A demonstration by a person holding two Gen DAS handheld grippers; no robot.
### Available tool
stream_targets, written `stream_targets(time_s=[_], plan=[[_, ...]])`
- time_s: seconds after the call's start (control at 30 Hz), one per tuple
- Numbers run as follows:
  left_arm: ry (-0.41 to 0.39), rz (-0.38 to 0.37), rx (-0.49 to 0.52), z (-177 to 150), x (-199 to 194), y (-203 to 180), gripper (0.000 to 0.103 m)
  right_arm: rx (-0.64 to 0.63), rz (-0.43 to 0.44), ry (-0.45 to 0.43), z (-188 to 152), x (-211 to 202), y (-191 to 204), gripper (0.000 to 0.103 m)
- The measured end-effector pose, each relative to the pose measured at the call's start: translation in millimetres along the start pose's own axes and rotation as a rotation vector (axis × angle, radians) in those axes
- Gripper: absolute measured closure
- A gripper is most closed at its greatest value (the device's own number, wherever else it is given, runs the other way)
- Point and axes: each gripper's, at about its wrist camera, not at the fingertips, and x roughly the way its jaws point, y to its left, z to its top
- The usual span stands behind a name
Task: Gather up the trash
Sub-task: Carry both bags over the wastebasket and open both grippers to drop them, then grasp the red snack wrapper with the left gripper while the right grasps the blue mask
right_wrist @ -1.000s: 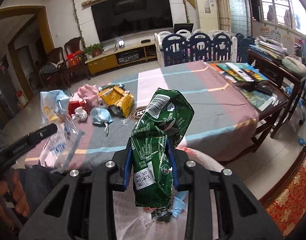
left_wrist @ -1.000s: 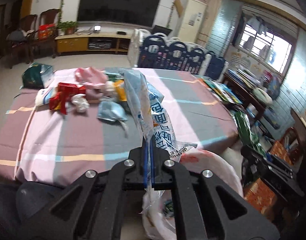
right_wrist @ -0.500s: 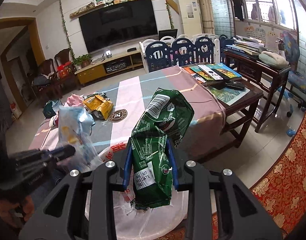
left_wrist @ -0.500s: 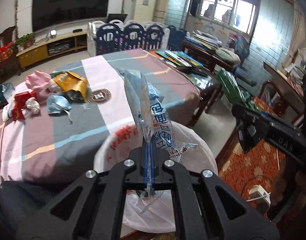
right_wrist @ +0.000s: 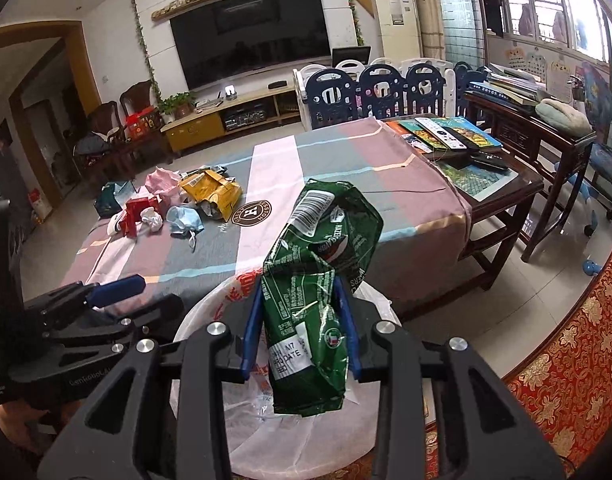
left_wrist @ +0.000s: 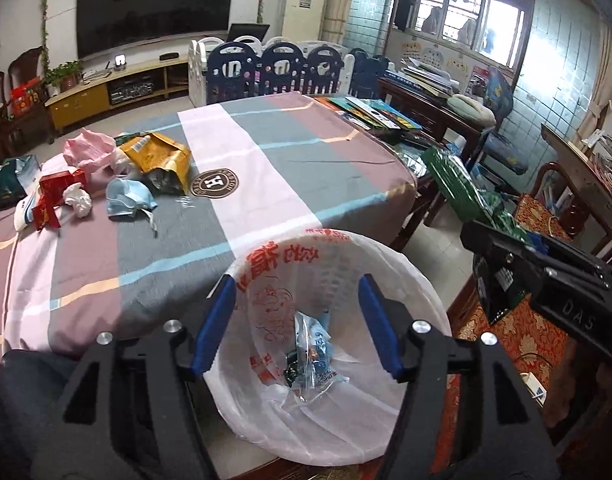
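A crumpled green wrapper (right_wrist: pixel 317 292) with white labels; a white bin bag (left_wrist: pixel 405 276) printed in red; a tabletop (left_wrist: pixel 298 152) striped pink, grey and mauve.

In the right wrist view the green snack bag (right_wrist: pixel 306 312) hides most of the white bin liner (right_wrist: pixel 210 312) behind it, and its lower print is too creased to read. The left tool (right_wrist: pixel 118 285) is cut off at the left edge. Small litter deep in the liner (left_wrist: pixel 309 350) stays unclear.
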Motion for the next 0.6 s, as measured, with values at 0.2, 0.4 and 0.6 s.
stream_targets(time_s=[0.2,0.4,0.6], plan=[[-0.008,0.017,-0.025,1,-4,6,0.035,0.022,0.008,-0.025,3,-4,2,0.038],[-0.008,0.033,-0.05,1,-4,12,0.032,0.028,0.003,-0.018,4,-1,2,0.035],[-0.011,0.11,-0.097,1,-1,33,0.026,0.027,0.007,-0.003,1,6,6,0.032]])
